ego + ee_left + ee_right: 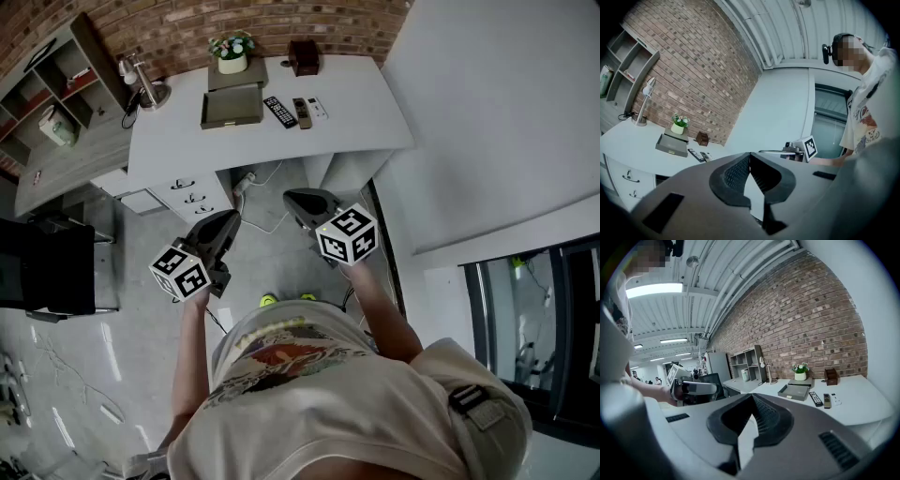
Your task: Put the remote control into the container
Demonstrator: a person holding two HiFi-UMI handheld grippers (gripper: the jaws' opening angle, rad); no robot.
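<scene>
Three remotes lie side by side on the white desk (356, 103): a black one (279, 112), a slimmer dark one (302, 112) and a small white one (318, 108). Left of them sits an open grey tray container (230, 106). Both grippers hang over the floor well short of the desk. My left gripper (228, 220) and my right gripper (302, 200) are shut and hold nothing. The right gripper view shows the tray (794, 391) and the black remote (815, 398) beyond the shut jaws (751, 397). In the left gripper view the tray (671, 145) is far beyond the shut jaws (750, 157).
A potted plant (232, 52) on a second grey box, a brown box (303, 56) and a desk lamp (145, 86) stand at the desk's back. Drawers (187, 192) and cables lie under it. A shelf unit (56, 94) and a dark chair (42, 267) stand left, a white wall right.
</scene>
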